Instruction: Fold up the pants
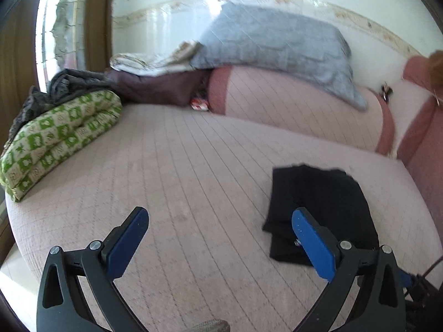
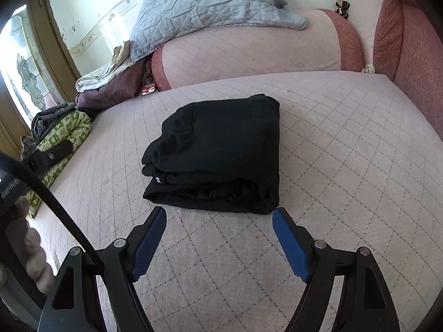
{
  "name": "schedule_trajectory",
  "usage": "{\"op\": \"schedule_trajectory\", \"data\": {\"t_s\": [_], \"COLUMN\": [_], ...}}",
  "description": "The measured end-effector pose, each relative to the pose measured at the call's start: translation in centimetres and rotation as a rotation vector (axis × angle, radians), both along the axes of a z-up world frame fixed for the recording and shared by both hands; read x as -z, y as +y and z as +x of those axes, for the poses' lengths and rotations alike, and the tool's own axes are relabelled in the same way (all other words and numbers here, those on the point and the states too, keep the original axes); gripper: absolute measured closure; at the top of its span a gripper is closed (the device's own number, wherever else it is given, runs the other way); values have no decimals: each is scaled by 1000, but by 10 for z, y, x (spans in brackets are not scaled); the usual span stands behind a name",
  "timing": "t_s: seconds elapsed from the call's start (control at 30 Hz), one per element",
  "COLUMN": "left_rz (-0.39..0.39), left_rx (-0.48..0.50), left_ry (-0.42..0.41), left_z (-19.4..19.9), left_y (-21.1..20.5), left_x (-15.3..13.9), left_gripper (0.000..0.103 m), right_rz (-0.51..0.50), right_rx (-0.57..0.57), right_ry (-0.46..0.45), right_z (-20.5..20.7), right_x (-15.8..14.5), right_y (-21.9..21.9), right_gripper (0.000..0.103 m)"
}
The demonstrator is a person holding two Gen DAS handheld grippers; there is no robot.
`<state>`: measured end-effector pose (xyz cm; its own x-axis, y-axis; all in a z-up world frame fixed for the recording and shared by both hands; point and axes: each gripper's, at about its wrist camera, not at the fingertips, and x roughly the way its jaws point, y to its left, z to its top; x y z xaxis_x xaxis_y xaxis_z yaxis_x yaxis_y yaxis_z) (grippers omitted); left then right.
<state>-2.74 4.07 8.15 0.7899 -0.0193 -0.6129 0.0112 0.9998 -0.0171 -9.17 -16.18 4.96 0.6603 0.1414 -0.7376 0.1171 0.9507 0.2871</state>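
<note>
The black pants lie folded in a compact stack on the pink quilted bed. In the left wrist view the pants sit to the right, partly behind the right finger. My left gripper is open and empty, above the bed to the left of the pants. My right gripper is open and empty, just in front of the near edge of the pants, not touching them.
A green patterned folded blanket with dark clothes on it lies at the left edge. A pink bolster and a grey quilted pillow lie at the back. A red cushion stands at the right.
</note>
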Motion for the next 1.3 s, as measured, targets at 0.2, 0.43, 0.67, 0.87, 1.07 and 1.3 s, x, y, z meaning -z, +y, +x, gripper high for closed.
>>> {"op": "schedule_trajectory", "data": {"t_s": [0.2,0.43,0.67,0.87,1.07,1.3], "left_rz": [15,7,6,-13,-17,-25], "left_rx": [46,65,77,89,96,103], "left_ry": [54,96,117,159,181,209], "left_z": [1,4,5,8,9,12], "left_y": [-12,-15,-17,-17,-19,-19], "left_x": [11,18,22,28,32,36], "left_gripper": [0,0,0,0,0,0], "right_rz": [-4,-4,-3,-2,-5,-4], "right_rx": [5,4,0,2,7,10], "right_ry": [13,24,33,38,48,62], "right_z": [1,3,4,5,6,7], "right_x": [2,6,8,10,11,14], "right_y": [-1,-2,0,-2,-3,-4], "right_gripper": [19,18,17,17,16,16]}}
